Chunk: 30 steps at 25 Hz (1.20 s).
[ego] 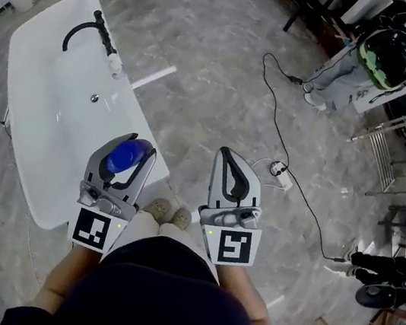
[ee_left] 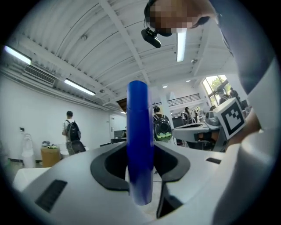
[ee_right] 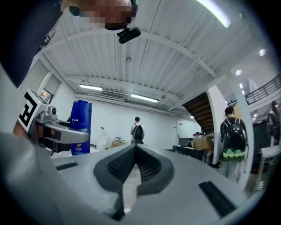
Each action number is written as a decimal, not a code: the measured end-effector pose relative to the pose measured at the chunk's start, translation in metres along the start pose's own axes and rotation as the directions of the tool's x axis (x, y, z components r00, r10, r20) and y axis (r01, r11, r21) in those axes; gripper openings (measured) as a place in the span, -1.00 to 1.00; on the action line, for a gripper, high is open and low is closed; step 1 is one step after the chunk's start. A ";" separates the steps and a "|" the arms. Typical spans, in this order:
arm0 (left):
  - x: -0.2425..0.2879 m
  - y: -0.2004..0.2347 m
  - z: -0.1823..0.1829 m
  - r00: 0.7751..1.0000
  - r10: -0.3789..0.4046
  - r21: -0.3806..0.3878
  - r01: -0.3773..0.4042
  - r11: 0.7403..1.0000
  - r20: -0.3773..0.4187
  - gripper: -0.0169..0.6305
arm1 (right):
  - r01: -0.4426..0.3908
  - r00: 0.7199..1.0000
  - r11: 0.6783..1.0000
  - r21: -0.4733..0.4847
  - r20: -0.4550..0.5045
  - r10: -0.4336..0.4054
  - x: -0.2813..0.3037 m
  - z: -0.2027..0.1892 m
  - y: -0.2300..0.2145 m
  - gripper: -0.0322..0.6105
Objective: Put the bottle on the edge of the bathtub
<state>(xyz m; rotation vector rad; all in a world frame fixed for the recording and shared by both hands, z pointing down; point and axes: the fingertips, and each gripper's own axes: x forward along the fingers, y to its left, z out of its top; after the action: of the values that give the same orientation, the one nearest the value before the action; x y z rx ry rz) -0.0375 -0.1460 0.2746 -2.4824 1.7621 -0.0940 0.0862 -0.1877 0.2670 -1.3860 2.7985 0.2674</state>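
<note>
Your left gripper [ego: 132, 146] grasps the tall blue plastic bottle [ego: 127, 157] at the head view's lower left, overlapping the white glossy bathtub's [ego: 37, 161] right edge. Your right gripper [ego: 227, 154] is clenched, empty.

The room was bright and evenly lit by ceiling strip lights [ee_left: 79, 86] glowing above the bottle [ee_left: 139, 145], which was smeared out of focus so near the lens. Beside the bottle in the head view, the white bathtub [ego: 46, 132] carried a soft sheen and no hard shadows. Both gripper views bowed strongly and darkened to black at the corners farthest from the bottle.
</note>
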 end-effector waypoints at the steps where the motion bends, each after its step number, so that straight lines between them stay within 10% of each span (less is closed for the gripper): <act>1: -0.007 0.009 -0.004 0.999 0.036 0.000 -0.036 0.999 -0.006 -0.48 | -0.035 0.999 0.999 0.005 0.002 0.035 0.007 -0.003 0.010 -0.90; 13: -0.068 0.061 -0.021 0.957 0.285 0.005 -0.285 0.958 -0.060 -0.47 | -0.281 0.960 0.959 0.045 -0.003 0.281 0.046 -0.017 0.084 -0.90; 30: -0.040 0.064 -0.105 0.980 0.182 -0.011 -0.184 0.983 -0.079 -0.47 | -0.304 0.946 0.949 0.086 -0.095 0.311 0.066 -0.104 0.106 -0.90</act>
<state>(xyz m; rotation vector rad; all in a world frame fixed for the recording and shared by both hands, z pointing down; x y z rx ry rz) -0.1218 -0.1333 0.3714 -2.3448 2.0217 -0.1634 -0.0305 -0.1927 0.3798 -0.9720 3.0741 0.0954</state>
